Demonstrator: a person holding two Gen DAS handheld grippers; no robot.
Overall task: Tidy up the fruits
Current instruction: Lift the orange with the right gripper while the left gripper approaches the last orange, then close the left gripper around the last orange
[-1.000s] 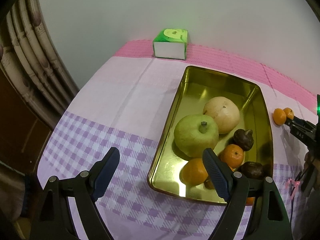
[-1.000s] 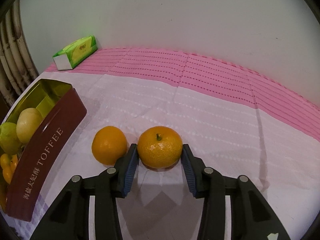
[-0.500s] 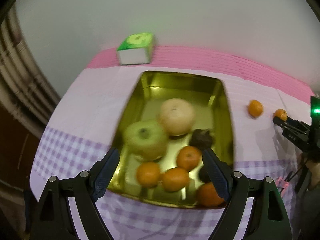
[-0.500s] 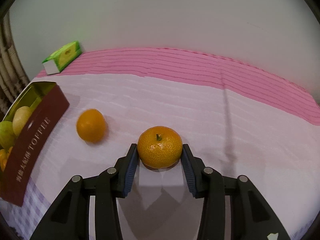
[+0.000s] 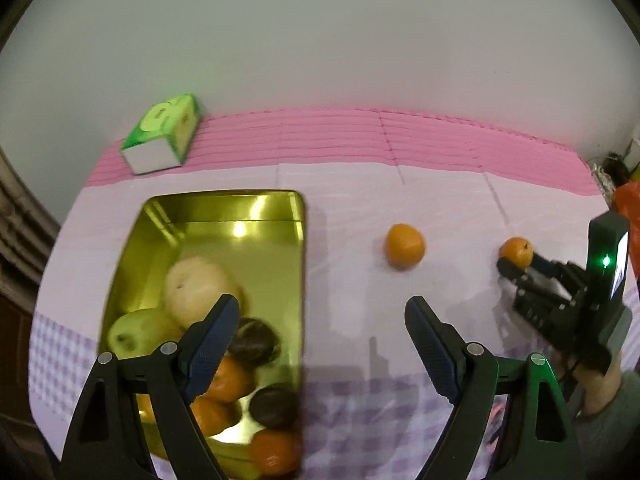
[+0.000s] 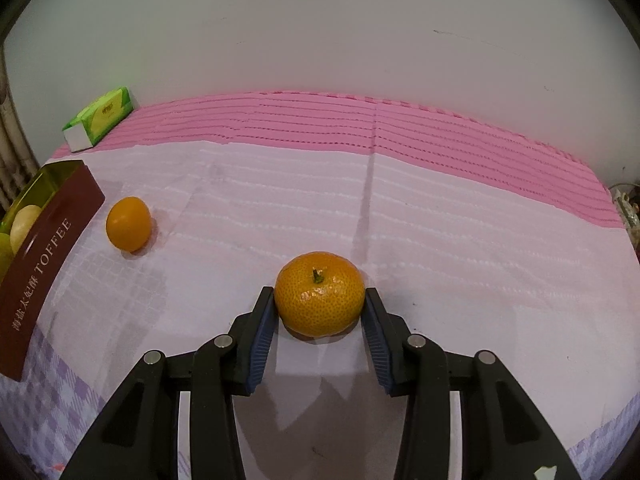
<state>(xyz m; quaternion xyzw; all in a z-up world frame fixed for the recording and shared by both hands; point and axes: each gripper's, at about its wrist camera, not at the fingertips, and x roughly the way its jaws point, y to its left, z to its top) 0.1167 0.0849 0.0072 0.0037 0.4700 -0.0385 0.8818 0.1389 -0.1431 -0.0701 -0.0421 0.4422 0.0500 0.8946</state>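
Two small orange mandarins sit out on the pink-and-white cloth, and you have one of them. Your right gripper (image 6: 319, 322) is pinching the dimpled, stemmed mandarin (image 6: 319, 294) from both sides: each blue ribbed pad presses against its flank, the fruit sits right at the fingertips, stem up, its underside at the cloth above its own shadow. Whether it touches the cloth or is a little clear of it, you cannot tell from here. From your left wrist view the same gripper (image 5: 516, 266) shows at the right edge with that mandarin (image 5: 516, 252) caught at its tips.

The other, smoother orange mandarin (image 6: 128, 229) lies loose on the cloth (image 6: 440, 220), well apart from the held one and near the long side of the dark red toffee tin (image 6: 44, 264) with its gold inside.

Your left gripper (image 5: 316, 344) has its jaws spread wide with nothing between them but cloth. Its left finger (image 5: 212, 344) hangs over the tin (image 5: 224, 208), the right one over bare cloth. The loose mandarin (image 5: 405, 246) lies beyond the gap, toward the right finger's side. Inside the tin, blurred, lie a pale round fruit (image 5: 196, 286), a green apple (image 5: 140, 332), dark brown round fruits (image 5: 254, 344) and several mandarins (image 5: 232, 384).

A green tissue pack (image 5: 164, 134) rests at the back near the grey wall.
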